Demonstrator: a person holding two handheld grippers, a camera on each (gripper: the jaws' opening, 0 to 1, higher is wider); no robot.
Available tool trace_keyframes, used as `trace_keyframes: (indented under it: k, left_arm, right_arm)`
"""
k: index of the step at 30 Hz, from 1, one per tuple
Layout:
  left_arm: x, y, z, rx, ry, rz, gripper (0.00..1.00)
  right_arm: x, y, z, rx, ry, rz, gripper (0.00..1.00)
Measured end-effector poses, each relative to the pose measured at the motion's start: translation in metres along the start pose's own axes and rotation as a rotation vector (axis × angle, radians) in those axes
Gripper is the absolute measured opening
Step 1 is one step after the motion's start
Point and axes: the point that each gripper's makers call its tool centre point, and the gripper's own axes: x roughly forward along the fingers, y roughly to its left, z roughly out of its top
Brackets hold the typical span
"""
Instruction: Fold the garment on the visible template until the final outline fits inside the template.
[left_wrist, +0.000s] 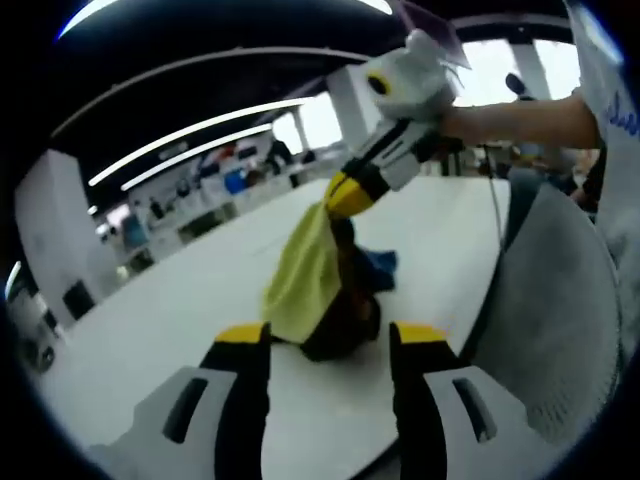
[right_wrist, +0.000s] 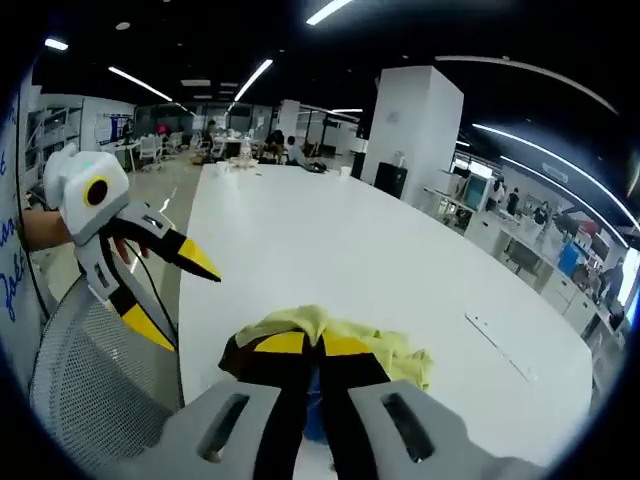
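- Progress, as a judgement: the fold looks barely begun; the garment (left_wrist: 318, 290) is a bunched heap of yellow-green, dark brown and blue cloth, not a flat folded shape, and I can make out no template outline on the white table (left_wrist: 180, 320); whether any fold is finished cannot be told from these views
- Where the garment is: on the table near the edge closest to the person, just beside the grey mesh chair back (left_wrist: 555, 320); part of it is lifted off the surface and the rest trails on the table
- Right claw (left_wrist: 345, 195): in the left gripper view its yellow tips are pinched on the yellow-green part of the garment, holding that corner up; in the right gripper view its jaws (right_wrist: 318, 345) sit closed together with cloth bunched at the tips
- Left claw (left_wrist: 330, 335): jaws spread wide apart, nothing between them, low near the table edge in front of the heap; in the right gripper view it (right_wrist: 175, 295) hangs agape over the chair, apart from the cloth
- Left to do, by my reading: spread the garment flat, find the template, fold until the outline fits
- Count: 1 garment; 2 claws; 1 table; 1 chair back; 0 templates discernible
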Motion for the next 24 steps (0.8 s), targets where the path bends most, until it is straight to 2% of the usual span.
trace_keyframes:
  k: [5, 7, 9, 12, 15, 19, 24]
  left_arm:
    - [0.008, -0.001, 0.006, 0.014, -0.01, 0.022, 0.37]
    - [0.013, -0.003, 0.0, 0.083, 0.035, 0.009, 0.37]
    - [0.015, 0.0, -0.002, 0.13, 0.052, 0.032, 0.33]
    - [0.016, 0.001, 0.001, 0.139, 0.028, 0.049, 0.28]
    - [0.016, 0.008, 0.003, 0.195, 0.03, 0.099, 0.23]
    - [0.018, 0.007, 0.007, 0.187, 0.022, 0.104, 0.24]
    - [0.021, 0.004, 0.019, 0.229, -0.017, 0.113, 0.17]
  right_arm:
    - [-0.004, 0.0, 0.015, 0.001, -0.029, -0.01, 0.04]
    - [-0.006, -0.001, 0.022, 0.017, -0.044, -0.01, 0.04]
    - [-0.007, -0.004, 0.027, 0.027, -0.054, -0.018, 0.04]
    - [-0.008, -0.007, 0.032, 0.037, -0.063, -0.026, 0.04]
    - [-0.01, -0.01, 0.037, 0.059, -0.072, -0.033, 0.04]
    - [-0.013, -0.016, 0.046, 0.101, -0.099, -0.046, 0.04]
    - [-0.012, -0.023, 0.051, 0.11, -0.109, -0.067, 0.04]
